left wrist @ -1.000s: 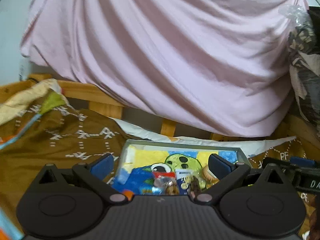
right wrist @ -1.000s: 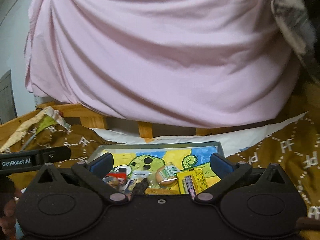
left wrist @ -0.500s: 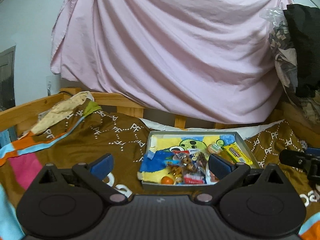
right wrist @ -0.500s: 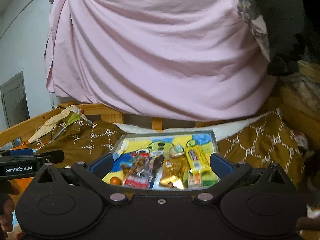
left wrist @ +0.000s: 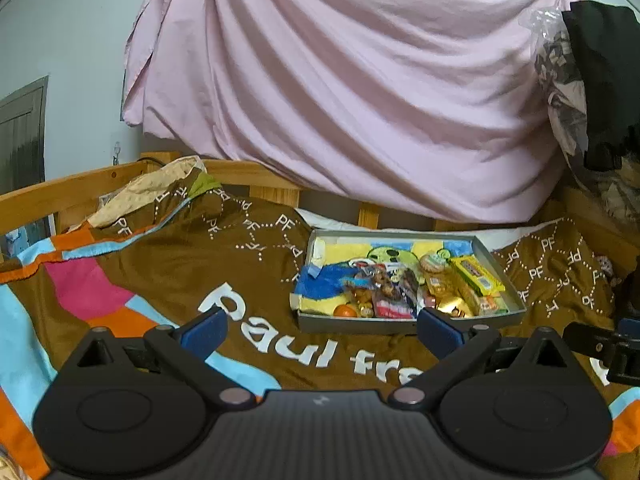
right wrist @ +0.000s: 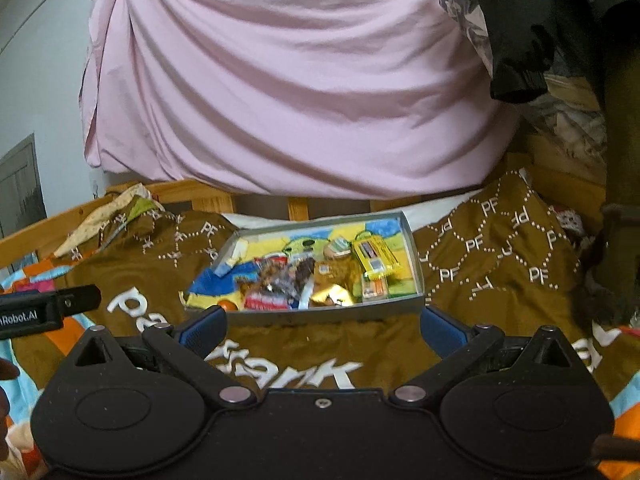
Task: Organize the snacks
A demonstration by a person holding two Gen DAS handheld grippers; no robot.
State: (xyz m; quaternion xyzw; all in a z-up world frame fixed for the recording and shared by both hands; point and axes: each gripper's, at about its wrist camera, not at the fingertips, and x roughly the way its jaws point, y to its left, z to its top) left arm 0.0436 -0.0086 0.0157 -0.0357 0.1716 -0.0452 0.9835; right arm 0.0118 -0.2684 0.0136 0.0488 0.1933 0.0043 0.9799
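A shallow grey tray lies on a brown bedspread printed with "PF" lettering, which covers a bed with a wooden frame; a pink sheet hangs behind. The tray floor carries a cartoon picture in yellow, blue and green, and the snacks are heaped in its nearer half: a yellow packet toward the right wall, a gold foil wrapper, a red-and-white packet, a round biscuit and a small orange ball at the near left corner (finer labels are too blurred to read). The left gripper is held level above the bedspread, short of the tray's near wall, its blue-padded jaws spread wide with nothing between them. The right gripper is posed likewise, facing the tray's near wall, jaws spread and empty. In the right wrist view the body of the left gripper shows at the left edge; dark clothing hangs at upper right.
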